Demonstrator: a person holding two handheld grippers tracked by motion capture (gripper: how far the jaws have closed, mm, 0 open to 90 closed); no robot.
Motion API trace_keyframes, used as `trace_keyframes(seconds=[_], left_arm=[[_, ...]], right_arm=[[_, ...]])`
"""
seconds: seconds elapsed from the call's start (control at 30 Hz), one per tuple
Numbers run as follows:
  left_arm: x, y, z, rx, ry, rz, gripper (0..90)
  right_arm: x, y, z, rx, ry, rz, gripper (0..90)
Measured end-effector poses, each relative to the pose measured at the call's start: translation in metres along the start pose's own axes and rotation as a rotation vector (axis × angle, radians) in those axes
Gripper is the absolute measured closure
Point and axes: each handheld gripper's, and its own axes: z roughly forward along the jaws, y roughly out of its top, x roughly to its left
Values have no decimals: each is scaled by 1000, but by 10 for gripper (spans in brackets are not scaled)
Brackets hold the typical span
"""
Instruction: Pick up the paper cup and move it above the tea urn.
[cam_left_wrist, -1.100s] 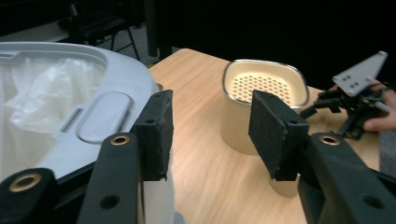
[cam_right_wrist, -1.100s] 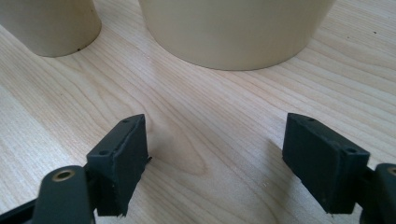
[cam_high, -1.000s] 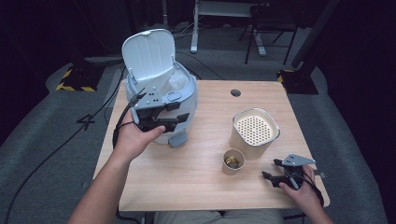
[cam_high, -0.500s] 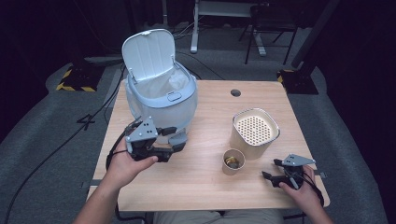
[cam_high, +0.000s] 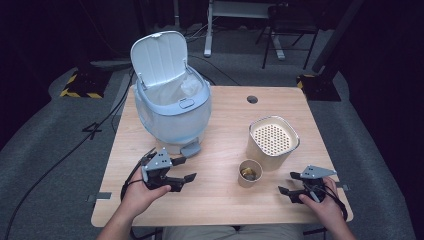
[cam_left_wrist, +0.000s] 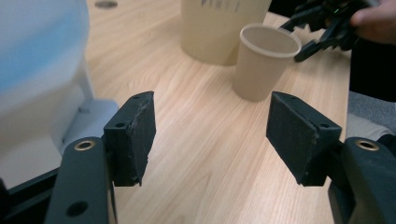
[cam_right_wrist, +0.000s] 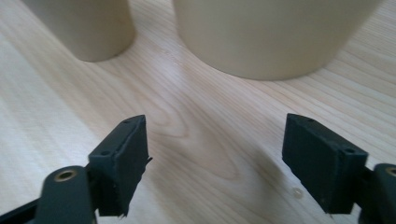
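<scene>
Using the small paper cup (cam_high: 249, 173) as the reference point here, since it sits near the front middle of the wooden table (cam_high: 225, 125). It stands upright, and from above there's something brownish-gold inside it, though I can't make out what. Directly behind it, touching or very nearly so, is a taller beige container (cam_high: 272, 142) with a perforated top.

The left gripper (cam_high: 176, 170) sits off to the cup's left, held low over the table, jaws spread wide with nothing between them. In the left gripper view the jaws frame bare wood, and the cup (cam_left_wrist: 264, 60) shows farther on, a bit right of centre, with the beige container (cam_left_wrist: 219, 25) behind it.

The right gripper (cam_high: 291, 182) is on the cup's other side, toward the front right corner, also wide open and empty. In the right gripper view its jaws point at the bases of the cup (cam_right_wrist: 84, 28) and the container (cam_right_wrist: 275, 35), with a stretch of table between jaws and both.

Back-left of the cup is a pale blue pedal bin (cam_high: 172, 112), lid flipped up, a white liner bag inside. Its foot pedal (cam_high: 191, 148) sticks out toward the left gripper, just beyond it.
</scene>
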Motion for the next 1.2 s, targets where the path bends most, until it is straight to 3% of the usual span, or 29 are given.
trace_keyframes(seconds=[0.17, 0.2, 0.33, 0.47, 0.57, 0.6, 0.87, 1.1, 1.13, 1.2], left_arm=[[6, -21, 13, 71, 19, -32, 306], [8, -28, 18, 106, 35, -40, 302], [13, -40, 27, 161, 74, -58, 277], [18, -50, 32, 206, 102, -70, 256], [20, -53, 35, 235, 125, -63, 232], [21, -55, 37, 263, 160, -29, 230], [19, -55, 40, 280, 177, -13, 200], [18, -55, 40, 281, 178, -10, 193], [19, -55, 40, 282, 178, -10, 193], [19, -55, 40, 282, 177, -11, 192]], right_arm=[[7, 5, -3, -25, 30, -14, 202], [10, 7, -4, -41, 39, -12, 202], [16, 12, -5, -55, 49, -1, 219], [24, 17, -6, -73, 71, -21, 251], [28, 19, -6, -81, 78, -34, 251], [32, 22, -6, -90, 87, -33, 252], [43, 35, -1, -86, 106, -47, 246], [50, 47, 11, -78, 113, -30, 198], [53, 50, 15, -78, 134, -53, 153], [55, 54, 18, -80, 138, -68, 163]])
